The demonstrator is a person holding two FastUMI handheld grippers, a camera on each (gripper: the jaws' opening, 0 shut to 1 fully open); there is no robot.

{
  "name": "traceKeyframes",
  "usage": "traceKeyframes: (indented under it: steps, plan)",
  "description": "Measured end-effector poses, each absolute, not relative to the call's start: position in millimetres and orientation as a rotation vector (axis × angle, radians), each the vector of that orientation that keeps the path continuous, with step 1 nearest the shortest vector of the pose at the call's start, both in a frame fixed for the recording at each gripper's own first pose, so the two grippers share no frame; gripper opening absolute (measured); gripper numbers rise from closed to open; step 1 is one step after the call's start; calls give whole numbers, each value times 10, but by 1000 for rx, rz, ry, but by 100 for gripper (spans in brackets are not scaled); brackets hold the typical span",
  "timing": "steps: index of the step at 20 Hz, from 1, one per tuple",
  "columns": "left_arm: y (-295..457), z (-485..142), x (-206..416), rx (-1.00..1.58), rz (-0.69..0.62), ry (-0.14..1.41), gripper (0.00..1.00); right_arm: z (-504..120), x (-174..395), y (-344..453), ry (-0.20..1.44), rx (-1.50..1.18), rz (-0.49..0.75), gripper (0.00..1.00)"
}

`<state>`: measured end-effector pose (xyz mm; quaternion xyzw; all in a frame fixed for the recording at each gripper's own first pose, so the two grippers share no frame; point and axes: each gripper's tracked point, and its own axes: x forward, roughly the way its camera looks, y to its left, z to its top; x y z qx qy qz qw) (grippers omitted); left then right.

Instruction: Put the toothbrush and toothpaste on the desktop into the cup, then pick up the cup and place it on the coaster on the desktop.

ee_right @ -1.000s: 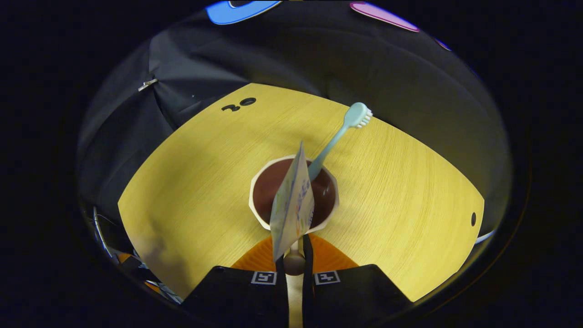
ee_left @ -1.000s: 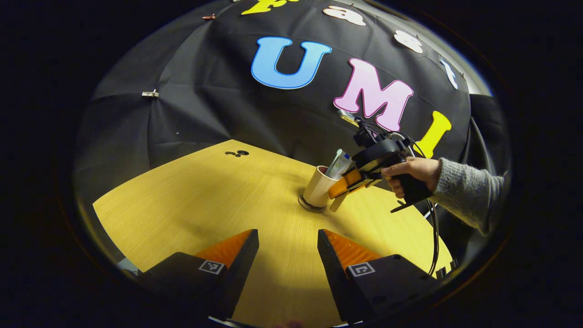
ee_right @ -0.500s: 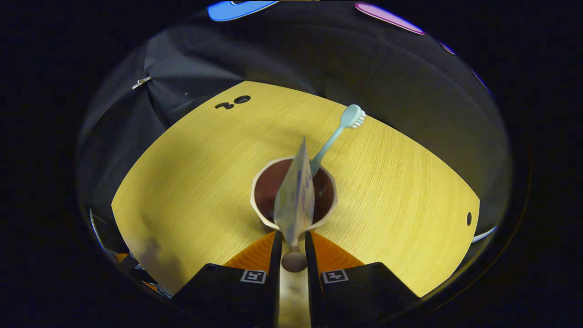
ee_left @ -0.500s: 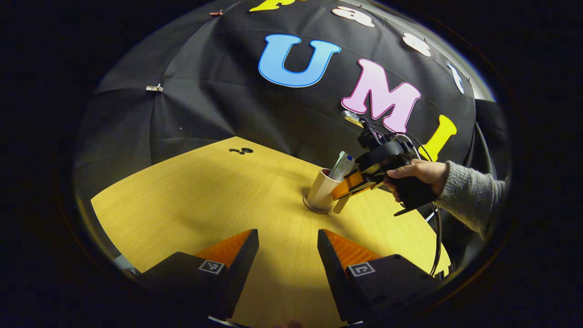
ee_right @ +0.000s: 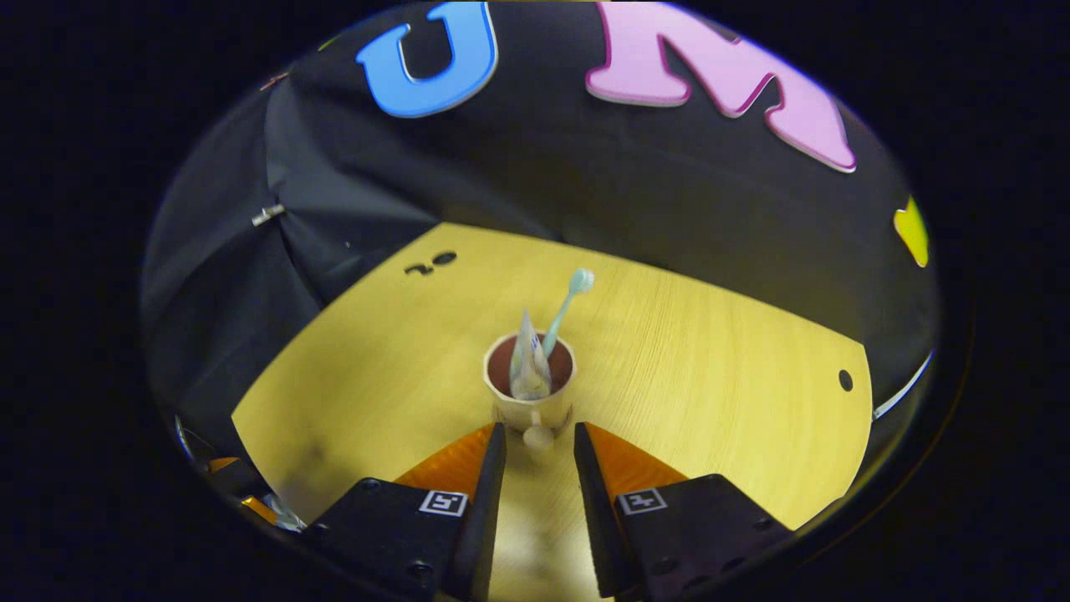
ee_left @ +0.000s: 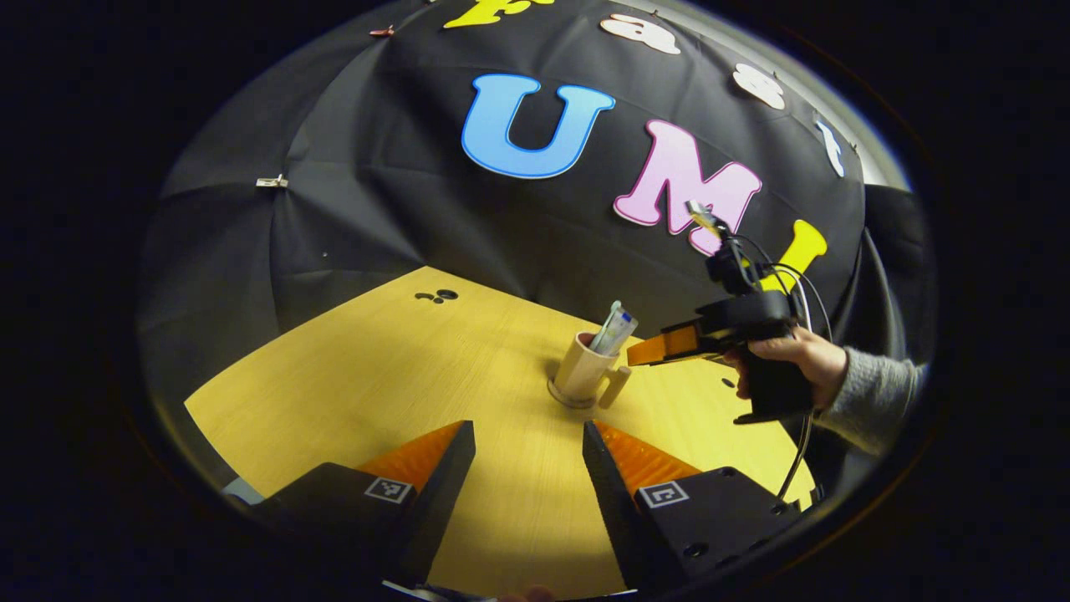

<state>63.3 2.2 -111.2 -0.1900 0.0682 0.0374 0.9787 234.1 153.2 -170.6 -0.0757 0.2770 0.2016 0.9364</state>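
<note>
Left gripper view: coaster (ee_left: 570, 396) mostly hidden under cup (ee_left: 582, 376); both tools (ee_left: 528, 456) (ee_right: 532, 456) released.

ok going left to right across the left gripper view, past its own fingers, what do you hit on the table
holes in the tabletop → cup holding the toothpaste → cup handle → right gripper, open → hand holding it → grey sleeve
</note>
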Motion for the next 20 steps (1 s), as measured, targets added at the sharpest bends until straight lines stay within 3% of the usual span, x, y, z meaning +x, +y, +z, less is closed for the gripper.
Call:
traceKeyframes:
  steps: [1, 2, 9, 14, 20]
  plan:
    - [-19, -1012, 593, -377, 55, 133, 83, -1491, 2189, 1543, 510, -126, 413, 43]
    - [-78, -887, 520, -371, 29, 130, 83, -1294, 1998, 1558, 461, -90, 410, 54]
    - [-301, -123, 8, -300, -113, 66, 83, -260, 838, 1323, 239, 32, 331, 65]
    - [-336, 290, -190, -238, -158, -9, 84, 68, 231, 1059, 190, 25, 299, 73]
    - [-429, 365, -285, -162, -185, -30, 88, 197, -226, 915, 139, 18, 274, 80]
